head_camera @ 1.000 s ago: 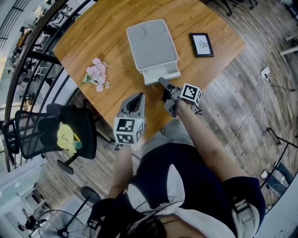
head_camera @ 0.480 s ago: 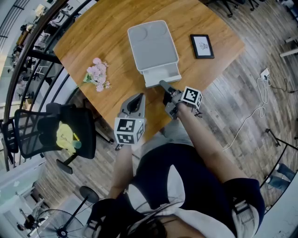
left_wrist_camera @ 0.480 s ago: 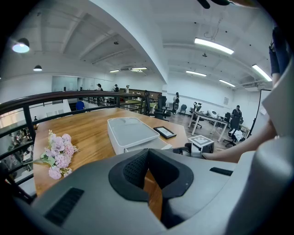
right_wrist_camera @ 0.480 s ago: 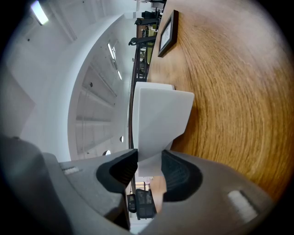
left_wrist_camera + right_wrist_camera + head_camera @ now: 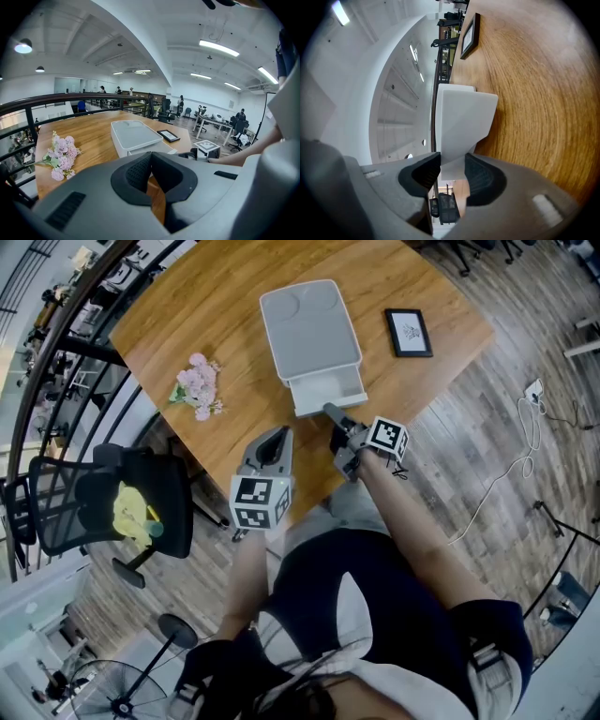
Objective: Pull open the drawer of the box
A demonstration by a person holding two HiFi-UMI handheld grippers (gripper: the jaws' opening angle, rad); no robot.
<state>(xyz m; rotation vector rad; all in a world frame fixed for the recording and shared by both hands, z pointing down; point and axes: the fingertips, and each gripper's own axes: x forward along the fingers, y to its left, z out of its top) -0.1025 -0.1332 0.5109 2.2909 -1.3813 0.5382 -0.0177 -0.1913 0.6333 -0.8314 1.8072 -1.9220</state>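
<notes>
A flat grey-white box [image 5: 309, 324] lies on the wooden table [image 5: 206, 306], with its drawer [image 5: 326, 388] drawn out a short way toward me. My right gripper [image 5: 330, 412] is shut on the drawer's front wall. In the right gripper view that pale wall [image 5: 461, 122] sits pinched between the two dark pads [image 5: 452, 171]. My left gripper [image 5: 275, 442] hovers over the table's near edge, left of the drawer and clear of it, jaws shut on nothing. From the left gripper view [image 5: 151, 164] the box [image 5: 133, 133] lies ahead.
A bunch of pink flowers [image 5: 195, 387] lies left of the box, and a small black picture frame [image 5: 409, 332] lies to its right. An office chair [image 5: 103, 507] with a yellow item on it stands by the table's left corner. Cables run across the floor [image 5: 525, 446] at right.
The right gripper and the drawer front have crept a little toward me, so the drawer stands slightly further out. The left gripper has stayed put.
</notes>
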